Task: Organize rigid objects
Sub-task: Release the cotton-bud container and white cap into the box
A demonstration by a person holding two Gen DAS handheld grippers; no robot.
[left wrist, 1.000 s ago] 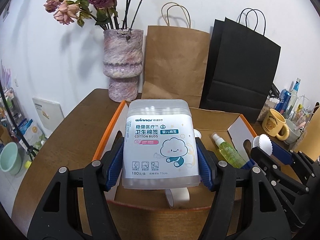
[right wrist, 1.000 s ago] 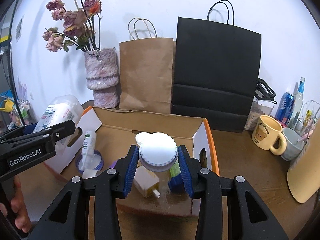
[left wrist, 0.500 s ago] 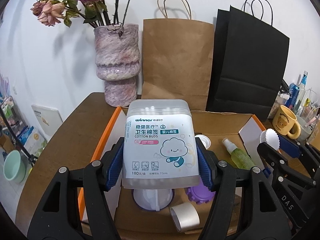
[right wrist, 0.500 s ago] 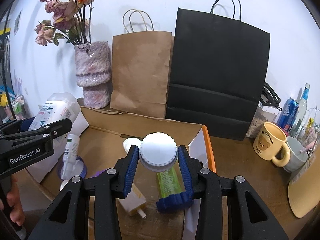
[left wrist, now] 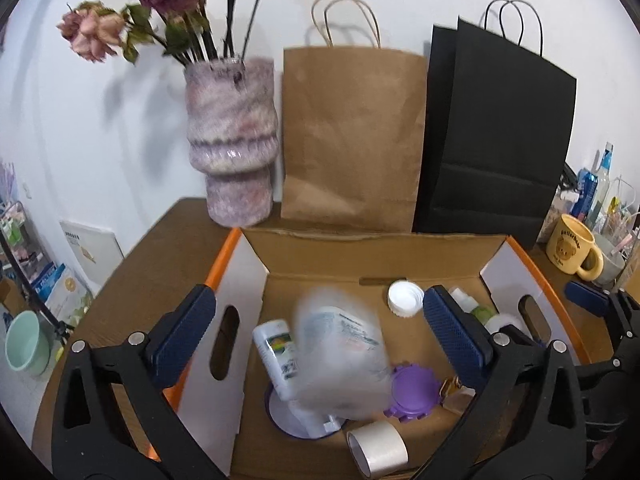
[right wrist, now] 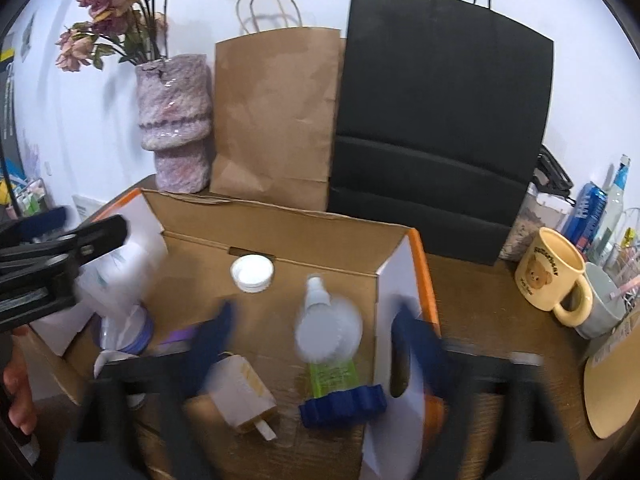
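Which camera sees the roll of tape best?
The left wrist view: the tape roll lies whole and sharp at the cardboard box's near edge. In the right wrist view I cannot pick it out; that corner is blurred.

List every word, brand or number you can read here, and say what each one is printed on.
"Butterbear" (small, so a likely reading): on the yellow mug.
Clear plastic box, printed label: motion-blurred, unreadable.
White bottle, label: too small to read.
Blue can, print: too small to read.
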